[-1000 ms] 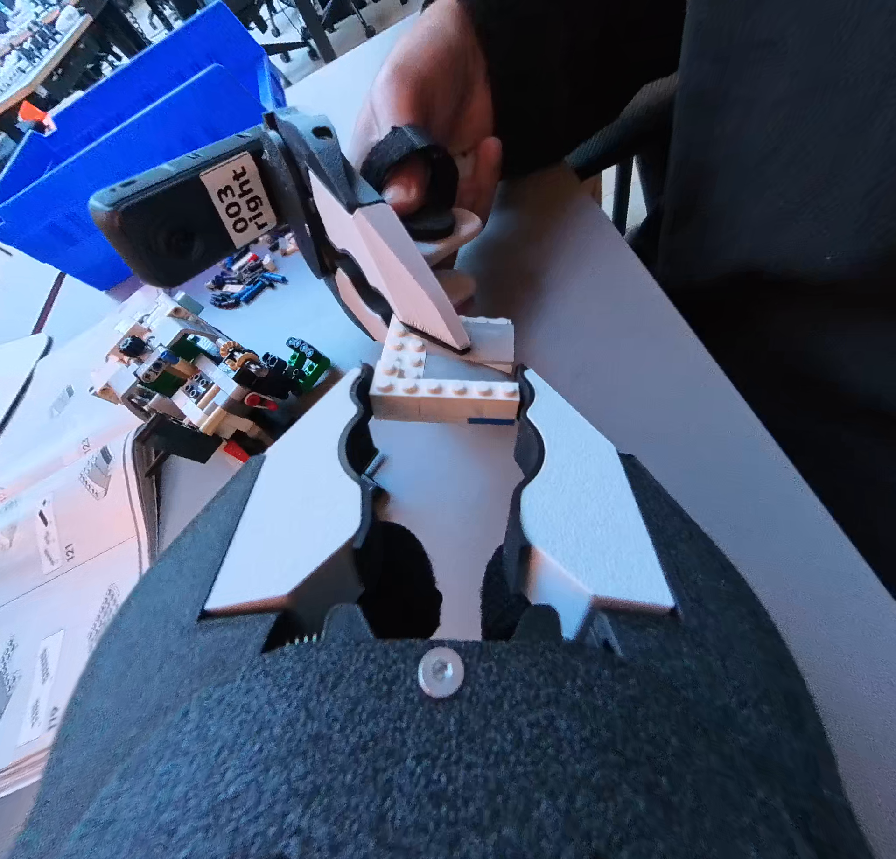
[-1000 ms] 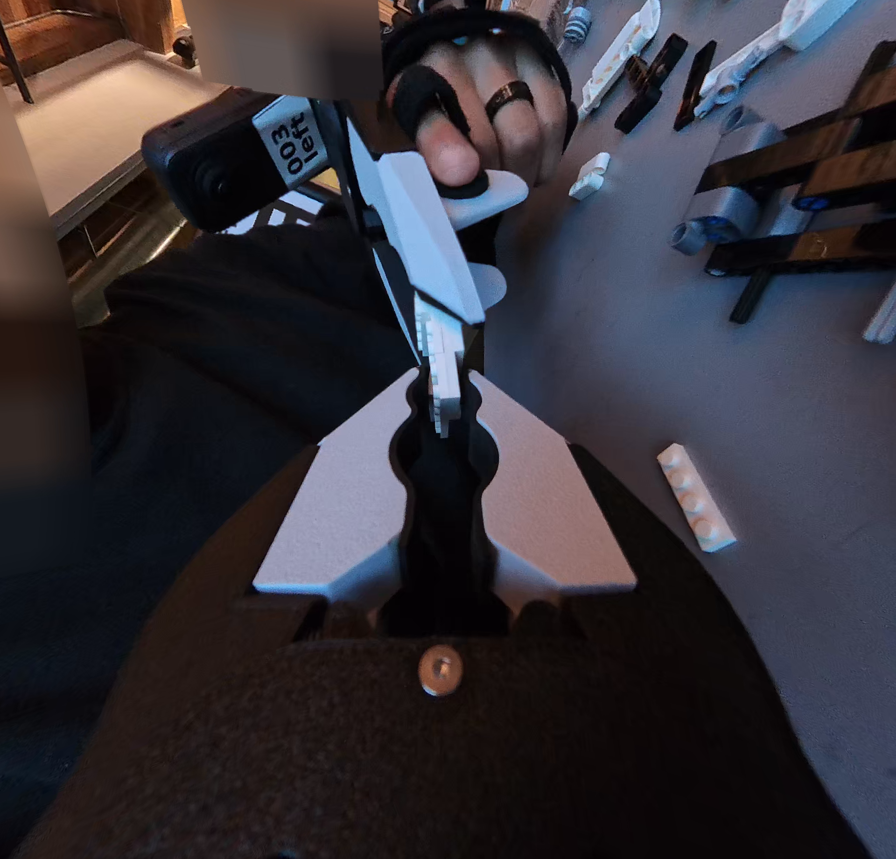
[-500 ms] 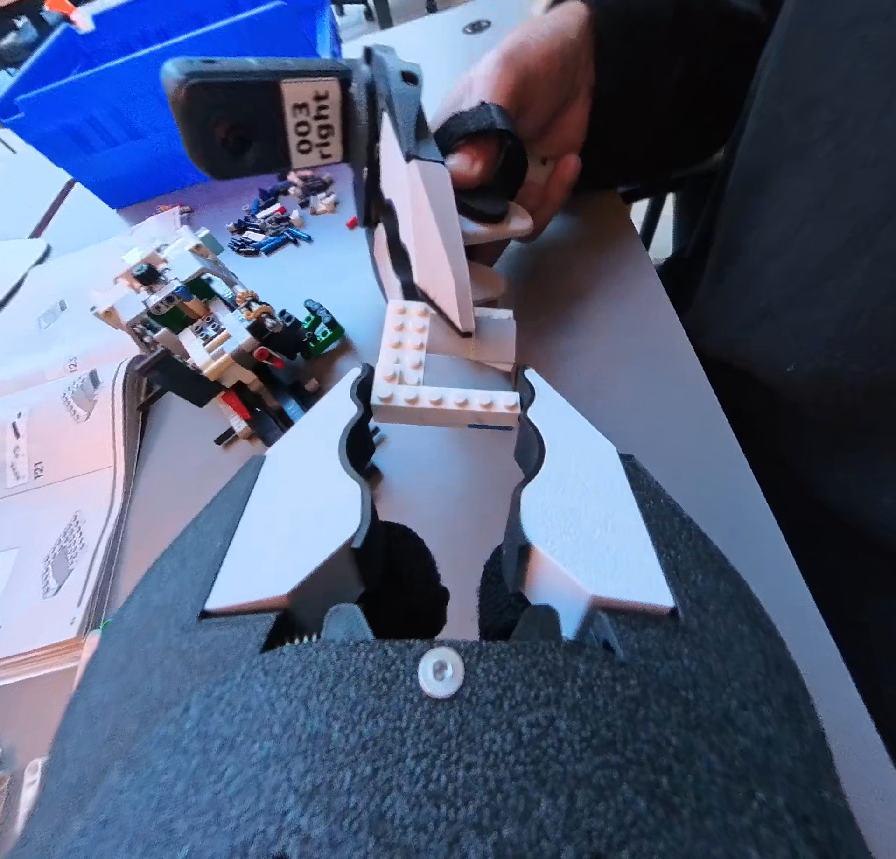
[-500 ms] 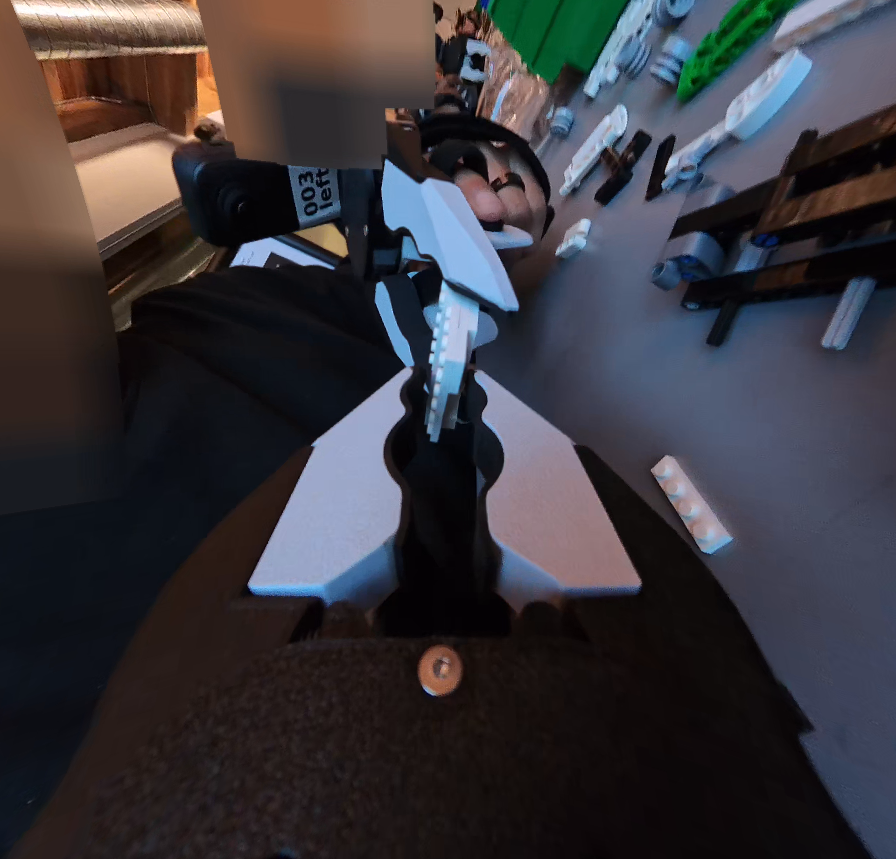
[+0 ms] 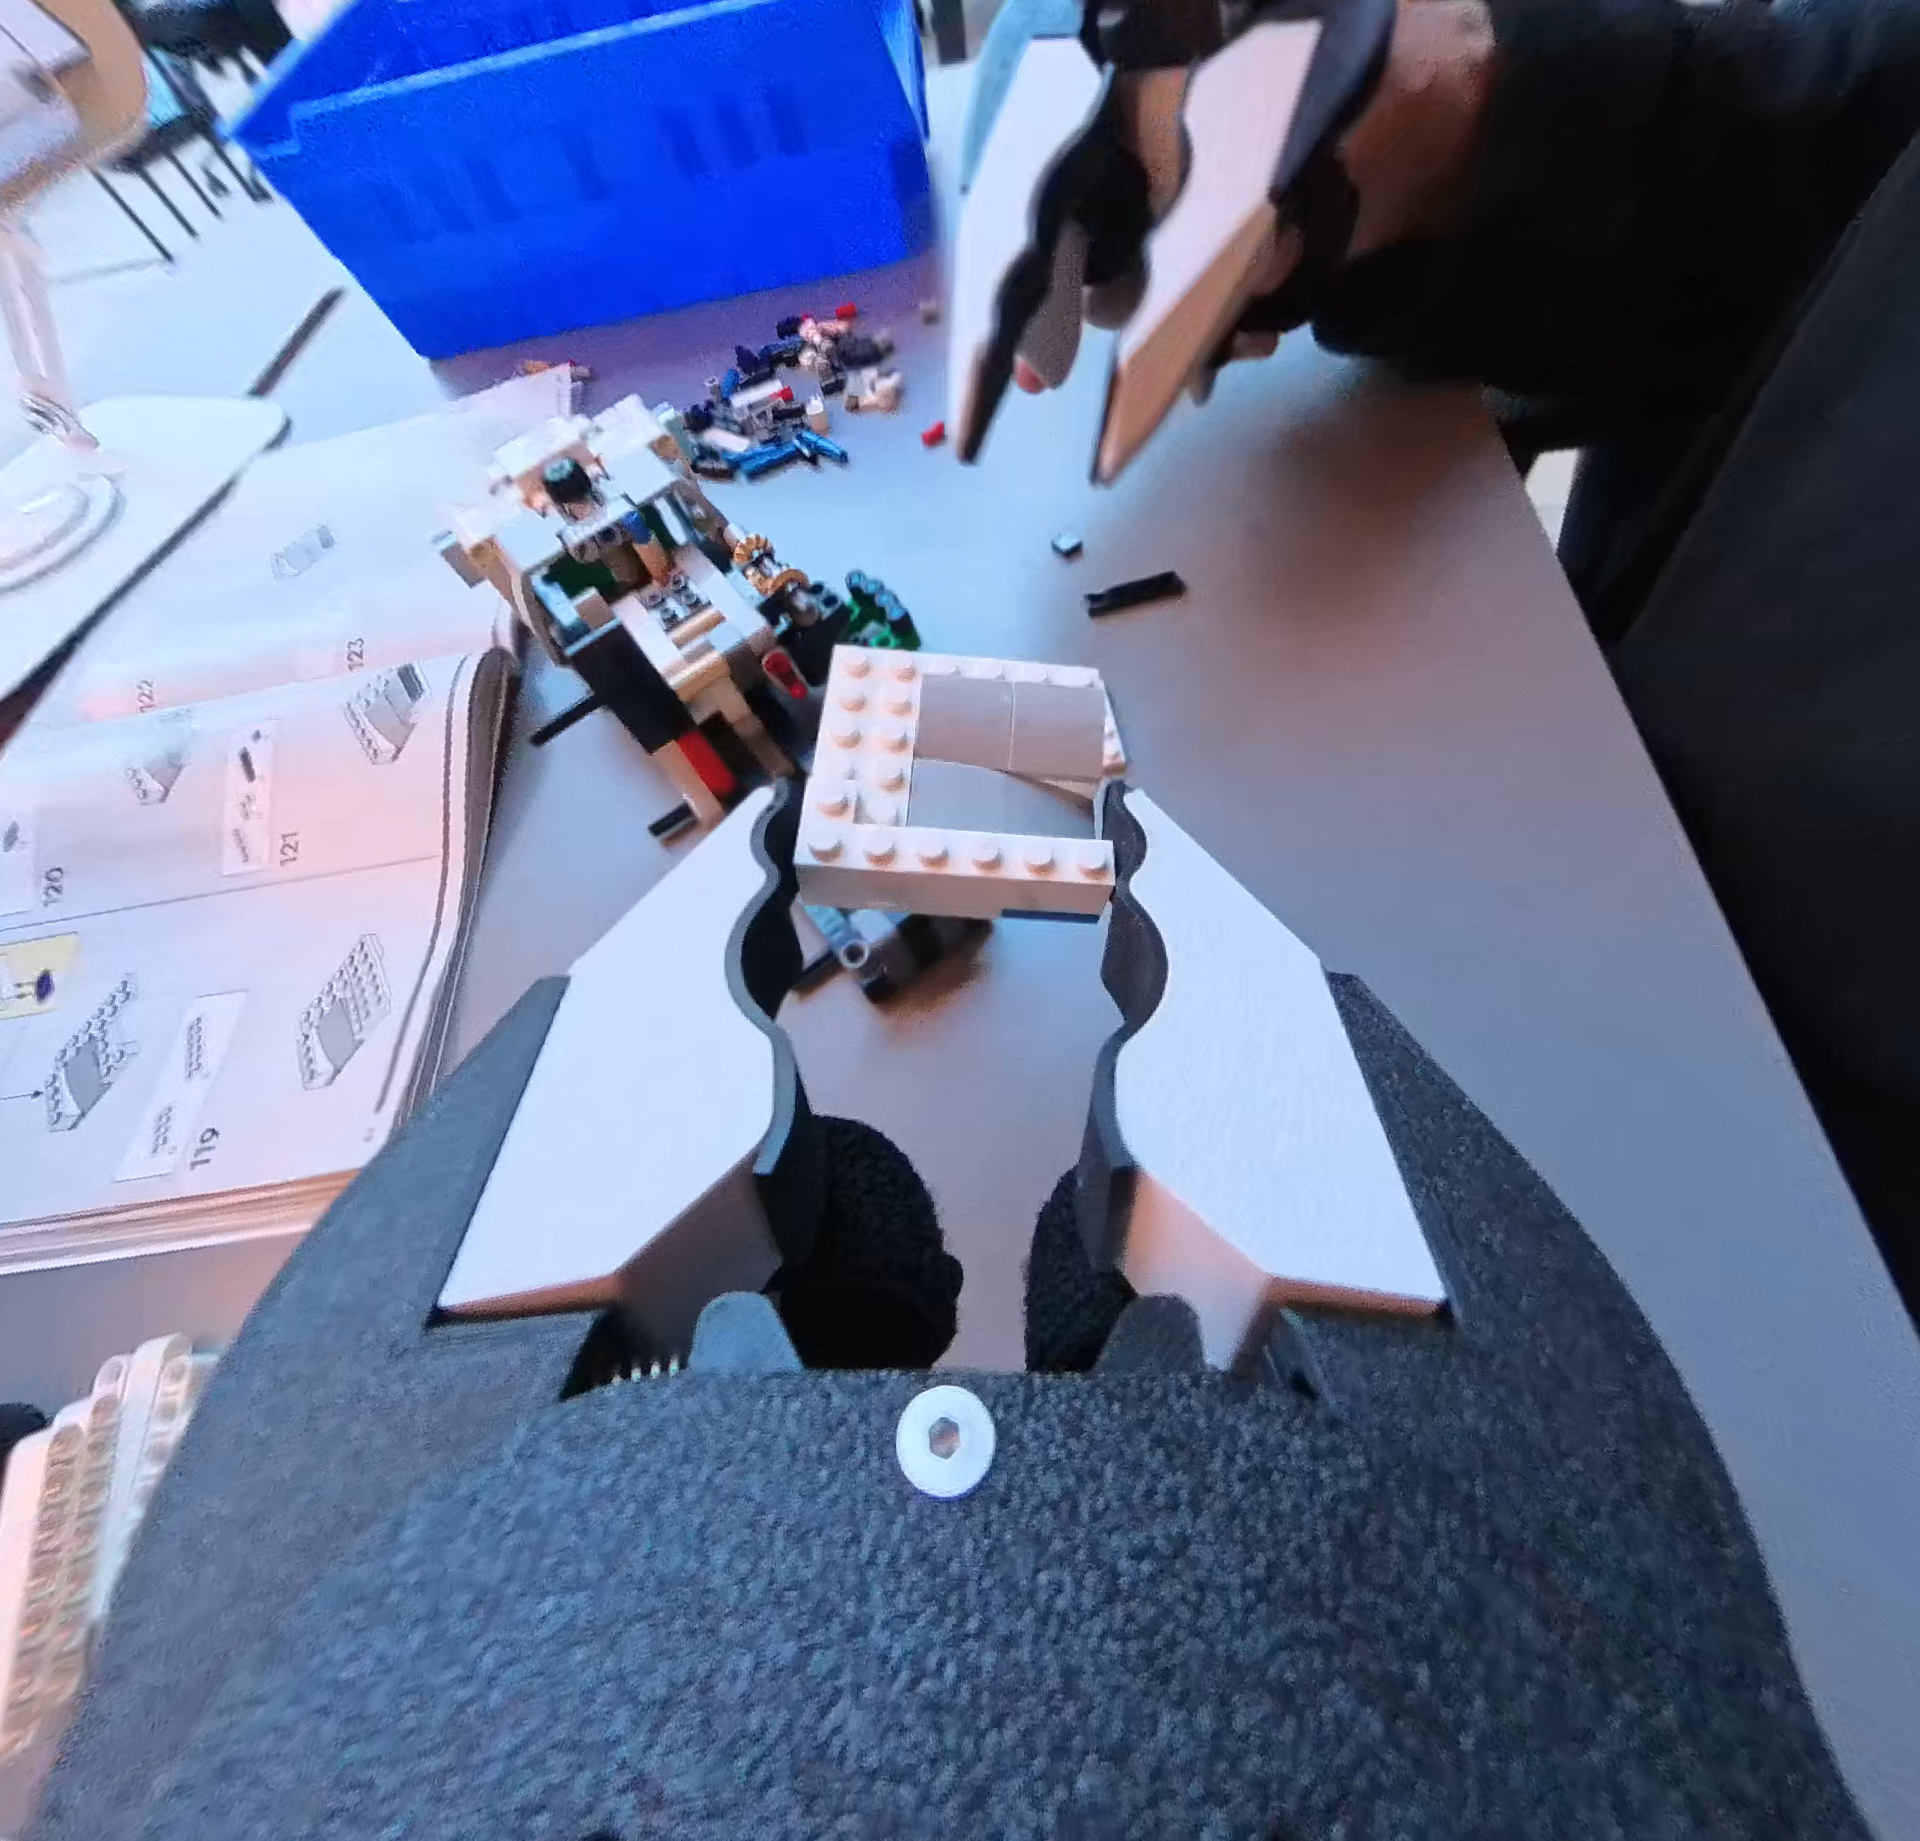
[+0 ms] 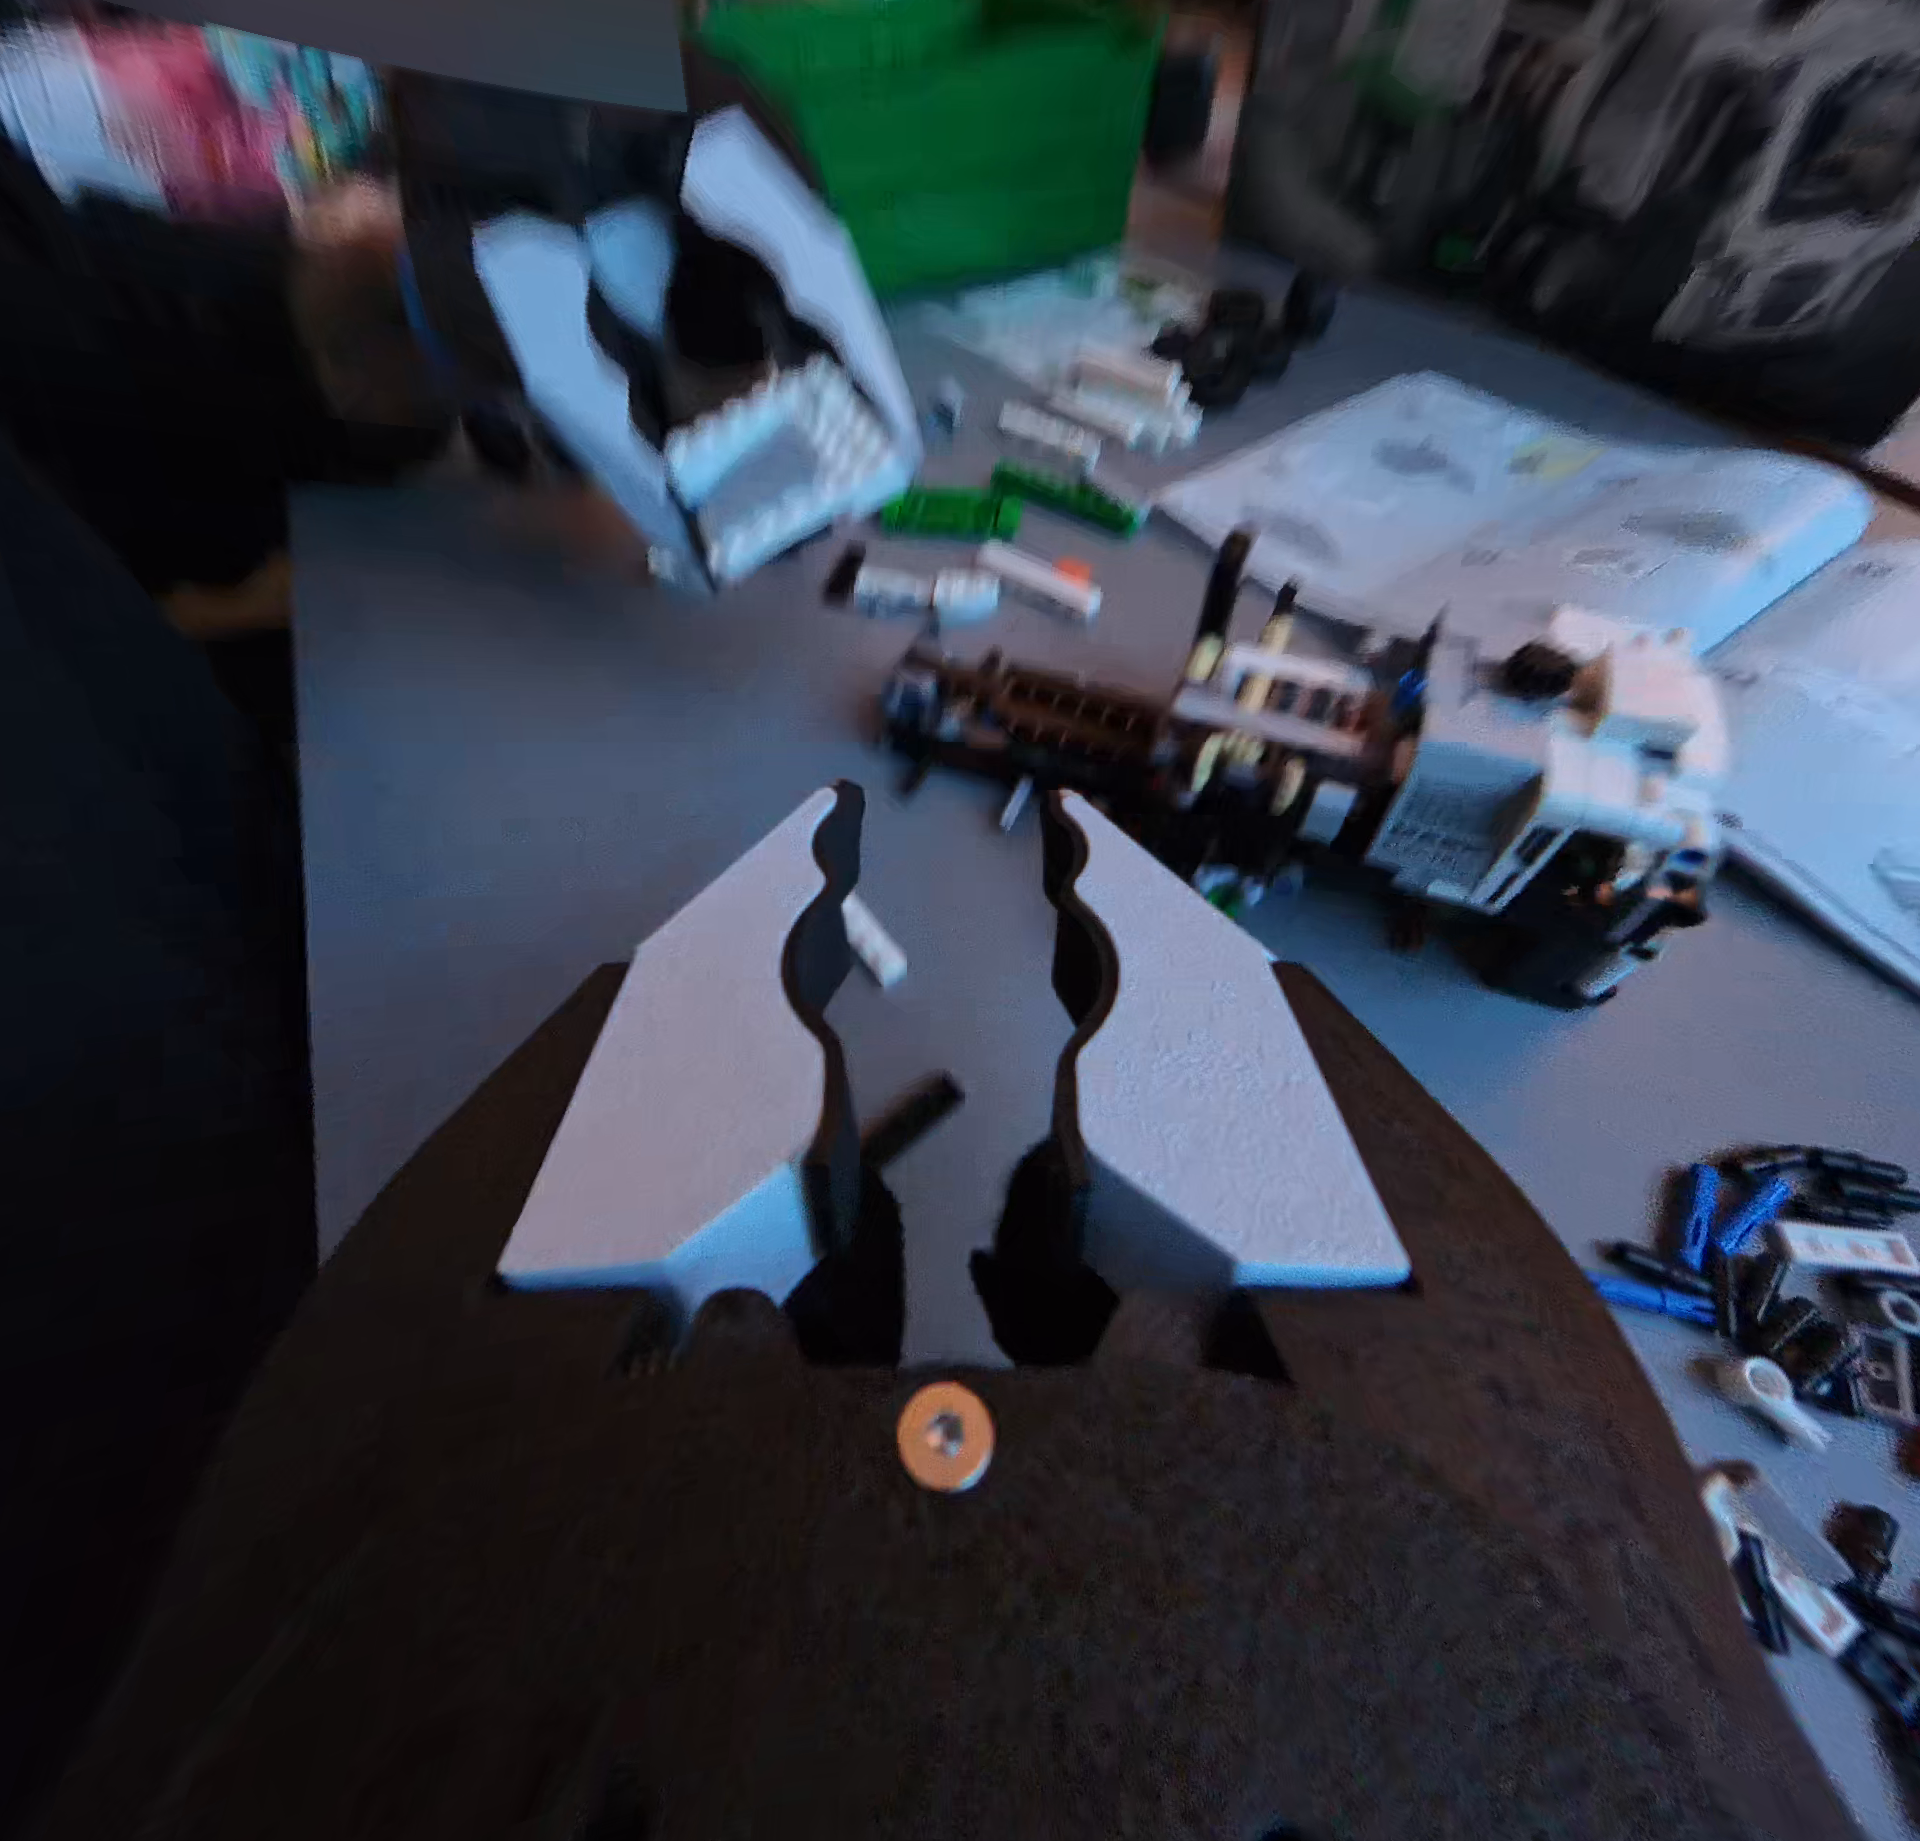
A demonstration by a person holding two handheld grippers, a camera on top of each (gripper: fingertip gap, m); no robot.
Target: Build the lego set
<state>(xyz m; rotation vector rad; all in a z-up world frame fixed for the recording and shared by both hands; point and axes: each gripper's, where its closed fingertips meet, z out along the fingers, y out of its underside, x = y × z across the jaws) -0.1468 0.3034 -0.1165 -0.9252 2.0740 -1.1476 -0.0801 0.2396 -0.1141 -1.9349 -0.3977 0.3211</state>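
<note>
My left gripper (image 5: 945, 804) is shut on a white Lego frame assembly (image 5: 883, 752) with grey tiles, gripped by its near studded bar and held above the table. It also shows, blurred, in the right wrist view (image 6: 790, 451), held by the left gripper (image 6: 790, 503). My right gripper (image 6: 951, 804) is open and empty, apart from the assembly. In the left wrist view the right gripper (image 5: 1039, 461) hangs above the table at the upper right. The part-built truck model (image 5: 634, 586) stands on the table, and shows in the right wrist view (image 6: 1403, 783).
An open instruction booklet (image 5: 239, 856) lies at the left. Blue bins (image 5: 623, 150) stand at the back. A pile of small parts (image 5: 790, 409) and a loose black piece (image 5: 1132, 591) lie on the table. A white brick (image 6: 873, 944), green pieces (image 6: 997, 508) and another parts pile (image 6: 1818, 1324) lie about. The grippers' ends are close to 10 cm from one another. My right tips are roughly 8 cm from the white brick (image 6: 873, 944).
My right gripper has let go of the white assembly, opened, and pulled back and away from it. My left gripper still holds the assembly and has turned toward the table's middle.
</note>
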